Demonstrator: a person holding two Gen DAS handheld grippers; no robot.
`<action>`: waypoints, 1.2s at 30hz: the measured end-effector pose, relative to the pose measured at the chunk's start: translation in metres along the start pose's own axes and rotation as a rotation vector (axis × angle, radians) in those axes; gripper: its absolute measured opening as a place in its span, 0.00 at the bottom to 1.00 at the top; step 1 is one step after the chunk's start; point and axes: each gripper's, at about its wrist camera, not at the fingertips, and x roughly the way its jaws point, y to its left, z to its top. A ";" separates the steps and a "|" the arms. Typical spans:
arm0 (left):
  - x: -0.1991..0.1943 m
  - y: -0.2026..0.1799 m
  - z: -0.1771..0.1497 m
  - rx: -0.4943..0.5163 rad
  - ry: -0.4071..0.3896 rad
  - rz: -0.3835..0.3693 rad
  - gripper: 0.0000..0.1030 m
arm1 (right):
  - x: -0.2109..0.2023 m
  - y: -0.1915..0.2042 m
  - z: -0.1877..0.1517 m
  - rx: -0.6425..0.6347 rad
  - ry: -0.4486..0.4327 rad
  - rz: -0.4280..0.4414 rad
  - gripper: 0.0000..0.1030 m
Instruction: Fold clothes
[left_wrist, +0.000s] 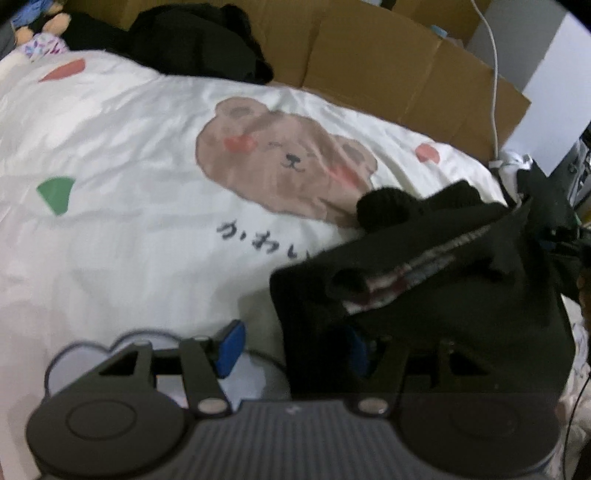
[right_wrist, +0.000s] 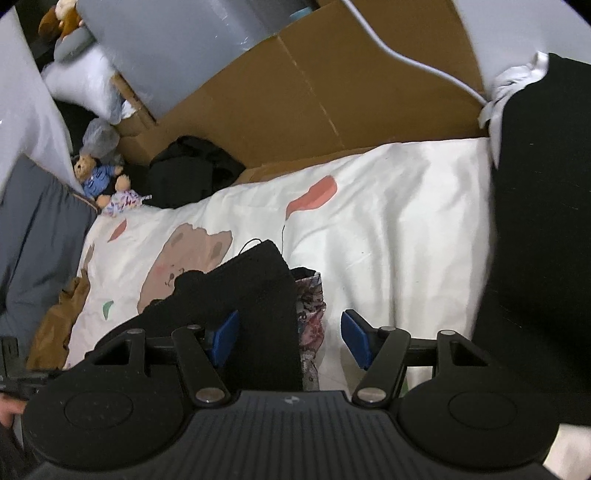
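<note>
Black garment (left_wrist: 424, 295) lies bunched on the near right of the bear-print duvet (left_wrist: 129, 147); left gripper (left_wrist: 295, 350) jaws apart, right finger under cloth; right gripper (right_wrist: 291, 336) wide open over it; soft, limp, light; best pinched at a hem corner.

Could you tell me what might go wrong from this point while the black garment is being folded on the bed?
1. The black garment drapes over the right gripper, whose jaws are spread, so the cloth could slide off or bunch.
2. It also covers one finger of the left gripper, so a snag seems possible.
3. The garment's patterned lining hangs out on one side, so the fold may come out uneven.
</note>
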 end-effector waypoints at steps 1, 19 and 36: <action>0.002 0.001 0.003 0.001 -0.013 -0.007 0.60 | 0.003 -0.001 0.001 0.003 0.001 0.003 0.64; 0.029 0.017 0.015 -0.119 -0.121 -0.203 0.16 | 0.027 -0.012 0.000 0.107 0.050 0.175 0.23; -0.009 0.039 0.027 -0.228 -0.245 -0.247 0.07 | -0.007 -0.009 0.018 0.087 -0.101 0.193 0.03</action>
